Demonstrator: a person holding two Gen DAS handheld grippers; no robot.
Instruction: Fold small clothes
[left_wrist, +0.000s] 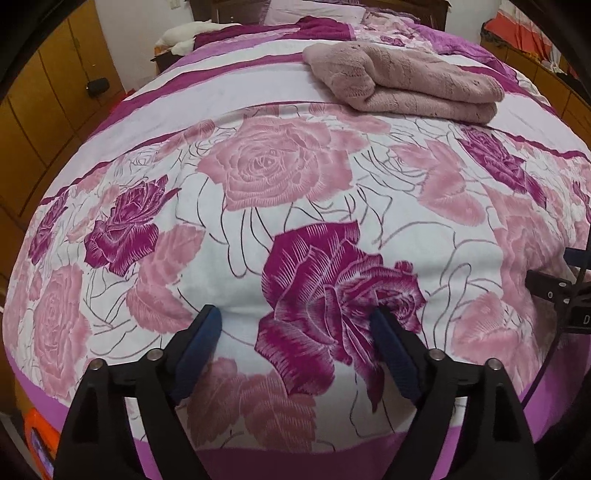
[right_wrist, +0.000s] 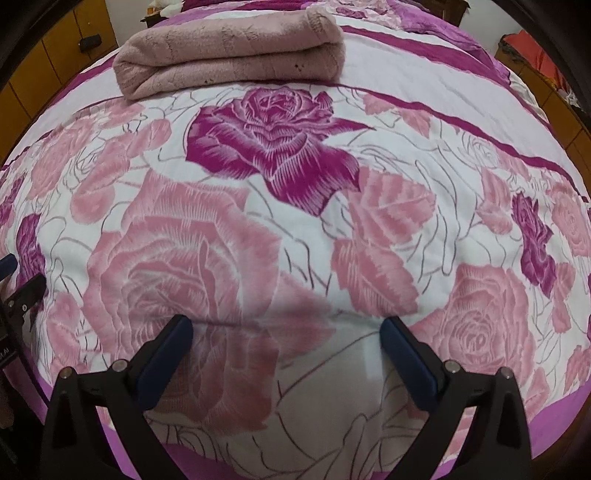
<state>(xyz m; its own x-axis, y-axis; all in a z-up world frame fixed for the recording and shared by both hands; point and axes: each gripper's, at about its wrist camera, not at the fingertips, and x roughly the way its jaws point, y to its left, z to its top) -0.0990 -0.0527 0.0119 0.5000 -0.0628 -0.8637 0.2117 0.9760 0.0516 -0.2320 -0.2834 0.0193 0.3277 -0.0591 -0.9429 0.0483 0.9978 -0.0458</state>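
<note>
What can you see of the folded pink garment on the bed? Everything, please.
The folded pink garment is a dusty-pink, fuzzy, plush-looking knit with faint ribbing, folded into a thick, roughly rectangular bundle of stacked layers, rounded folds facing the cameras. A few small dark specks show on its front. It lies flat on the white band of the floral bedspread, toward the far side of the bed, touching only the bedspread. Neither gripper is near it.

Folded pink garment (right_wrist: 229, 51) on bedspread (right_wrist: 424, 122).

A dusty-pink folded garment (left_wrist: 406, 79) lies on a white bedspread (left_wrist: 229, 288) (pink and magenta roses).
</note>
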